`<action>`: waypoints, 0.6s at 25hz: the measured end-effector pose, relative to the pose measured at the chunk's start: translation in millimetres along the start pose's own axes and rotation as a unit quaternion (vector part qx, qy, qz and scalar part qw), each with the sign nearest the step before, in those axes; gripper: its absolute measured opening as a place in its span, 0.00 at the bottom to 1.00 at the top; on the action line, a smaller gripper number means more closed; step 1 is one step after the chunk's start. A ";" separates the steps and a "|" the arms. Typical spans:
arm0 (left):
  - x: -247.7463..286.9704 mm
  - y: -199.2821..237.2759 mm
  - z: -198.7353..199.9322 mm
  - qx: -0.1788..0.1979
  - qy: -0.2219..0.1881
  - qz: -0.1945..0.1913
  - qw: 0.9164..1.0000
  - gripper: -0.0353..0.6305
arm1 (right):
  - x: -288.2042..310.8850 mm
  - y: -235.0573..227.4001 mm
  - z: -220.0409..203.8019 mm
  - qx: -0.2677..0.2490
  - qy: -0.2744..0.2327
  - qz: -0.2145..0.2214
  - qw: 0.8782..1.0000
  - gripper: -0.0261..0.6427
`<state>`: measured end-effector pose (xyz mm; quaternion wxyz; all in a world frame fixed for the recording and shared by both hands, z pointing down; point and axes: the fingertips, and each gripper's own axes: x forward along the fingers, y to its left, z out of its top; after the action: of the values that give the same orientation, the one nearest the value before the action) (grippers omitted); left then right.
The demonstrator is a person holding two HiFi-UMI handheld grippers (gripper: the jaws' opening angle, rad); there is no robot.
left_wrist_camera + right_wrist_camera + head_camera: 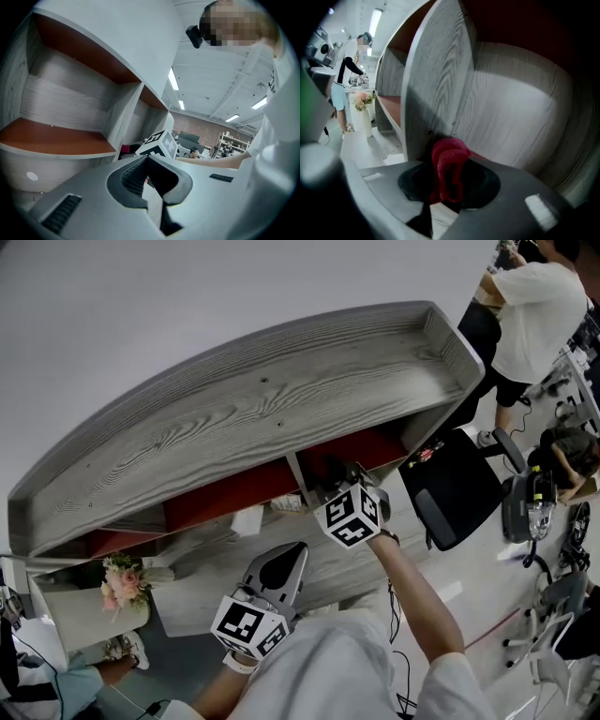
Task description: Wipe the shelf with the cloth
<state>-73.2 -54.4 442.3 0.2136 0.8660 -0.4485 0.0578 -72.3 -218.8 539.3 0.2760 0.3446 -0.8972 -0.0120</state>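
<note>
Left gripper (146, 158): smooth grey jaws together, empty, near person's body. Right gripper (449, 185): jaws clamped on fuzzy red cloth (449, 161), at divider corner inside compartment of grey wood-grain shelf (262, 399), red-brown inner panels.

Surroundings only: office floor, seating, people, flowers.

A black office chair (455, 486) stands on the pale floor (478, 582), with a grey chair (518, 504) just beside it to the right. A person in a white shirt (536, 304) bends over at the head view's top right; another person (566, 452) sits at the right edge. A red line (494, 625) and a black cable (397, 645) run across the floor. A bouquet of pink flowers (123, 579) sits at lower left; the right gripper view shows it in a white vase (368, 125). The left gripper view shows ceiling strip lights (174, 78) and a brick wall (206, 127) far behind.
</note>
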 end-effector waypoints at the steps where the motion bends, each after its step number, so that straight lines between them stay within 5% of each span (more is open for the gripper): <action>1: -0.1 -0.8 0.6 0.001 0.001 0.000 1.000 0.06 | 0.4 4.3 1.5 0.000 -0.003 0.007 1.000 0.22; 11: -0.8 2.7 -0.8 0.006 0.005 0.000 1.000 0.06 | -14.2 11.0 19.0 0.112 -0.054 0.073 0.990 0.22; 15: 2.2 1.8 -3.3 0.005 0.008 -0.004 1.000 0.06 | -27.1 10.4 31.1 0.089 -0.070 0.061 0.992 0.22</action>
<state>-73.1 -55.6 446.5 0.2129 0.8683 -0.4431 0.0663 -77.8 -199.2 501.9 0.1807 0.3103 -0.9314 0.0605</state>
